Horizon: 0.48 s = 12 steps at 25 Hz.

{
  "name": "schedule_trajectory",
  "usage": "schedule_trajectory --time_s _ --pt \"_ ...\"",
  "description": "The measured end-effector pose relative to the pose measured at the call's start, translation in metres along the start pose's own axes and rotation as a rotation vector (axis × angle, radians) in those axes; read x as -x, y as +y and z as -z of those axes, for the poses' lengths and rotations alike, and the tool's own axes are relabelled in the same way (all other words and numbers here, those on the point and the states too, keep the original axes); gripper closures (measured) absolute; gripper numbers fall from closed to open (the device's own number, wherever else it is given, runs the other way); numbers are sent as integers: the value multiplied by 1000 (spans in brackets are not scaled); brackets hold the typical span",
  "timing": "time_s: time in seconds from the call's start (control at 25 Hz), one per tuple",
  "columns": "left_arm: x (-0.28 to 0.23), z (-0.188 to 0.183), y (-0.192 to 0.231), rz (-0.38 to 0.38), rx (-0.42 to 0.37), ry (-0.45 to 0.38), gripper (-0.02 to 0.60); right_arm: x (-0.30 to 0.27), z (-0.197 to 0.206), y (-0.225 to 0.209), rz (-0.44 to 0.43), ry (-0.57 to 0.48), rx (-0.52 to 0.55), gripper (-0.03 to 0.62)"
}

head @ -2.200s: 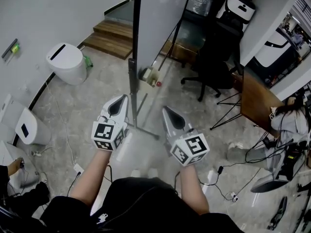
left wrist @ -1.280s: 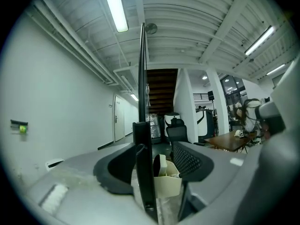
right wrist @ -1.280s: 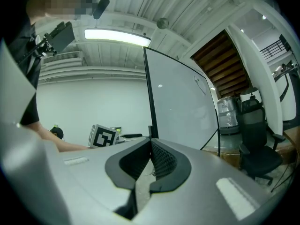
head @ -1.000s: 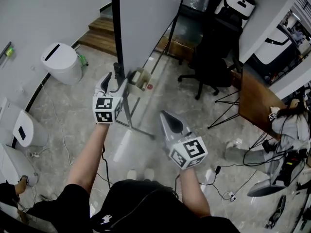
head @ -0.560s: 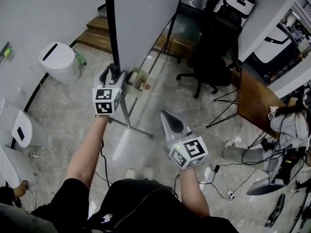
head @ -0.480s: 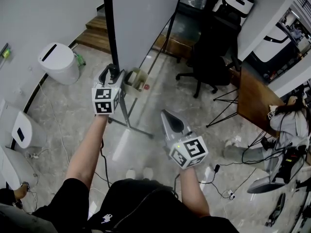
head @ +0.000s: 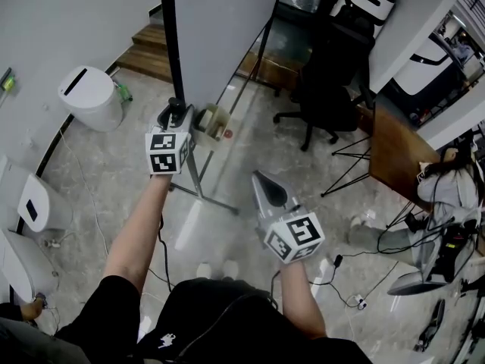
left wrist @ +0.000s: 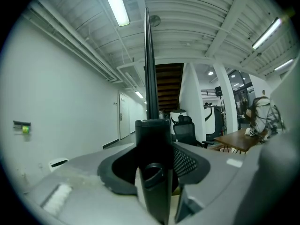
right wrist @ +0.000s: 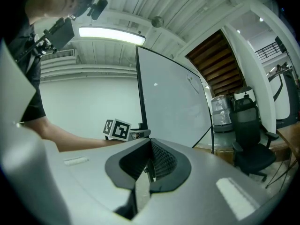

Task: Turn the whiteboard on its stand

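The whiteboard [head: 220, 29] stands upright on its wheeled stand, with its black side post [head: 167, 36] at its left edge. My left gripper [head: 176, 112] has reached that post at about waist height; its jaws have just been closing and now press on the post [left wrist: 151, 78], which fills the gap between them. The right gripper [head: 261, 180] hangs in the air nearer to me, shut and empty, pointing level at the board [right wrist: 173, 102]. In the right gripper view the left gripper's marker cube [right wrist: 117, 129] shows at the post.
A white bin [head: 91, 97] and wooden steps [head: 151, 51] lie to the left. A small box [head: 214, 121] sits low on the stand. A black office chair [head: 326, 89], a wooden table [head: 394, 158], a seated person [head: 447, 188] and floor cables [head: 348, 294] are on the right.
The left gripper went forward to the whiteboard's black post and its jaws closed round it. The right gripper stayed where it was.
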<state>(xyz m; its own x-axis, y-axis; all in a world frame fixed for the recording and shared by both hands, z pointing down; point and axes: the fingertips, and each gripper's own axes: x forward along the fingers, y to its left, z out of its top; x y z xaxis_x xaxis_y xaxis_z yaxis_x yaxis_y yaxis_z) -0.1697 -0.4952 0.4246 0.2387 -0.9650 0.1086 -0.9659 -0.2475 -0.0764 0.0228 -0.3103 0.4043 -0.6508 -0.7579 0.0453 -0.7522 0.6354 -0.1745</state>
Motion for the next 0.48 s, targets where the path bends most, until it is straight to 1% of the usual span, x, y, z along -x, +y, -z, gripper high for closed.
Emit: schedule_trajectory --time_s 0.28,0.48 --pt "0 0 0 9 30 0 383 10 0 0 21 -7 -5 585" --pt "-1 0 -1 8 35 5 385 16 1 1 33 -10 -8 585"
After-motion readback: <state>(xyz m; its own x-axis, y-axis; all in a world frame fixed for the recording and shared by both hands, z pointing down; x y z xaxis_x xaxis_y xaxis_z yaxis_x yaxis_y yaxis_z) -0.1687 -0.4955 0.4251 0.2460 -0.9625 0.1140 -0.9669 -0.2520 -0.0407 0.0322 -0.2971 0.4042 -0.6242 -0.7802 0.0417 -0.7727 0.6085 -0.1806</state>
